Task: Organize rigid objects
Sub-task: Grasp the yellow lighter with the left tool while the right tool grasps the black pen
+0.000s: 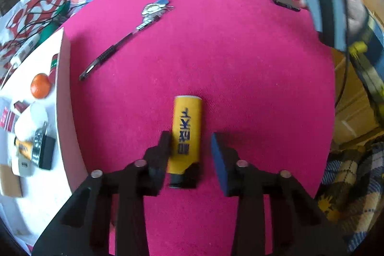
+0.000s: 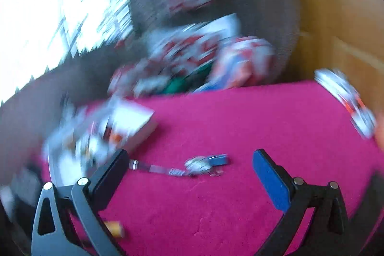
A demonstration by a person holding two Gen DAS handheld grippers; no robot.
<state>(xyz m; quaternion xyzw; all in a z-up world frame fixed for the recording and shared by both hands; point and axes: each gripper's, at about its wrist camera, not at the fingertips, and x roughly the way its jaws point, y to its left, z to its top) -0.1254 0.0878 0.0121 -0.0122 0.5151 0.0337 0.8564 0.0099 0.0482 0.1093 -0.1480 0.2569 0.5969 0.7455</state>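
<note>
While jaws straddle the yellow lighter [image 1: 187, 133], contact seems unclear

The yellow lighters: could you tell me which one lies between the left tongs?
The yellow lighter on the pink cloth; the other lighter sits in the white tray.

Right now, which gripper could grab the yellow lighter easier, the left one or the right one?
Left. The left gripper is open with the yellow lighter lying between its fingers on the pink cloth. The right gripper is open too, but points toward the keys.
</note>
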